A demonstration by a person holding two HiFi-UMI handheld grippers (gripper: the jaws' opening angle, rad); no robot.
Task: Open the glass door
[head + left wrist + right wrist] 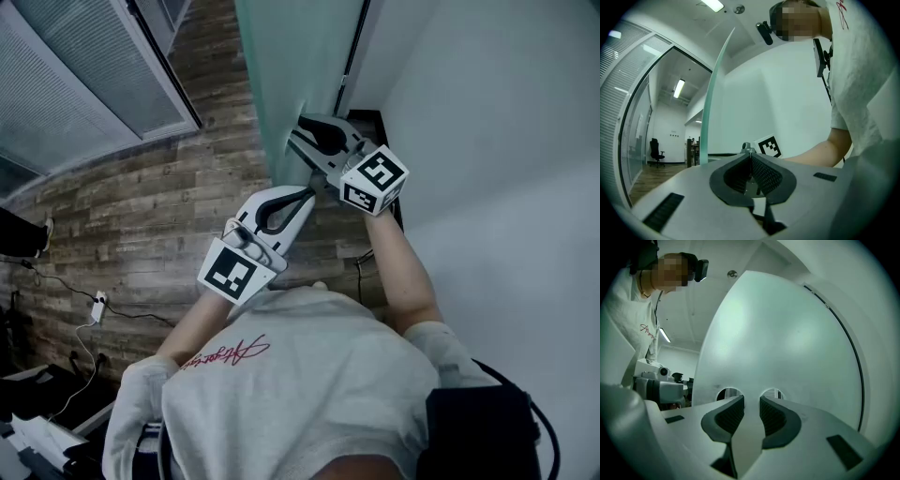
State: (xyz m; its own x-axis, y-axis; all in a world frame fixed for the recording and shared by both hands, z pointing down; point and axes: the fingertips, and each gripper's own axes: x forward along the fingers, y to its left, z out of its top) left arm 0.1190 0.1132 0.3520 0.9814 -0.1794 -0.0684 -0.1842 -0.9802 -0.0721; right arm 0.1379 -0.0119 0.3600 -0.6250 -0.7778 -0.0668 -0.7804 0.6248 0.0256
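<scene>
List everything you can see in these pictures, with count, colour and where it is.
glass door: one, frosted pale green, top centre, seen edge-on
holes: two, round, in the door
wall: white, right of the door
floor: brown wood planks, left
blinds: grey, top left
power strip: one, white, on the floor, left
office chair: one, black, far room
shirt: white, the person's
left gripper: grey, jaws together
right gripper: grey, jaws apart, facing the door
</scene>
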